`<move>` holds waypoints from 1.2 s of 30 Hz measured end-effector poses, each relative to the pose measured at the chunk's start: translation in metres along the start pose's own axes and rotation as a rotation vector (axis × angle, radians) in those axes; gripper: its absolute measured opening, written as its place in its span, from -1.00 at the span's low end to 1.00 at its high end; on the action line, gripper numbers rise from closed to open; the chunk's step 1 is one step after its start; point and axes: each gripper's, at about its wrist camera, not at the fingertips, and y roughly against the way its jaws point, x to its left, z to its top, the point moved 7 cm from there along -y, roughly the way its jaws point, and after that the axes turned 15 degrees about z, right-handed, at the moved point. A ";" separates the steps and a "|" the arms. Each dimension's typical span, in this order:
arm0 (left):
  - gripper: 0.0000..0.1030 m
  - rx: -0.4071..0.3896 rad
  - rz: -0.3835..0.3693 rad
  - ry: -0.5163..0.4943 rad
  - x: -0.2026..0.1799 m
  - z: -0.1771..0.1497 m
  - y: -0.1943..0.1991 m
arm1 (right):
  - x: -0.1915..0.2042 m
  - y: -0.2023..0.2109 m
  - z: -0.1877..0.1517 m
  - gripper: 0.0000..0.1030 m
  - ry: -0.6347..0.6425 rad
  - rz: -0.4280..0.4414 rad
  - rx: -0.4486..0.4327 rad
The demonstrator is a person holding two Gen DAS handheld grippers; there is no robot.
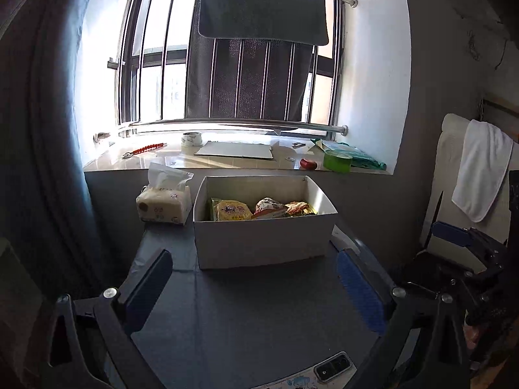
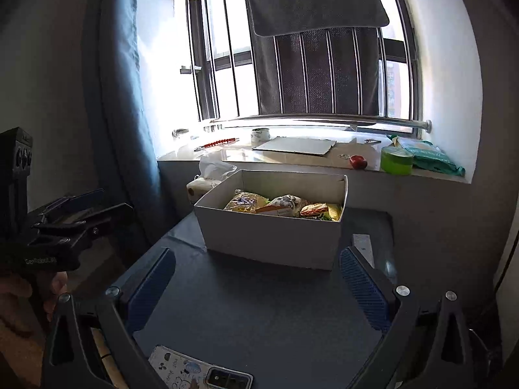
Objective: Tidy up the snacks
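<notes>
A white cardboard box [image 1: 259, 243] stands on the dark grey table [image 1: 246, 317], also in the right wrist view [image 2: 269, 240]. Inside lie several snack packets: a yellow one [image 1: 232, 210], a white and orange one [image 1: 269, 209] and a red-patterned one [image 1: 300, 209]; they show in the right wrist view too [image 2: 285, 207]. My left gripper [image 1: 256, 278] is open and empty, just short of the box front. My right gripper [image 2: 259, 278] is open and empty, also just short of the box. Each gripper shows at the edge of the other's view.
A tissue pack [image 1: 163, 202] stands left of the box. A phone [image 2: 201, 372] lies at the table's near edge. A white remote [image 2: 363, 248] lies right of the box. The windowsill [image 1: 227, 162] holds tape, a board, a red object and green items. A blue curtain [image 2: 129, 113] hangs left.
</notes>
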 end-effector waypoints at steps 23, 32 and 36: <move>1.00 0.083 -0.044 0.020 -0.011 -0.051 0.019 | 0.014 0.019 -0.052 1.00 -0.077 0.037 0.055; 1.00 0.089 -0.041 0.019 -0.011 -0.052 0.018 | 0.014 0.017 -0.052 1.00 -0.081 0.047 0.058; 1.00 0.089 -0.042 0.014 -0.013 -0.053 0.018 | 0.014 0.018 -0.052 1.00 -0.081 0.047 0.055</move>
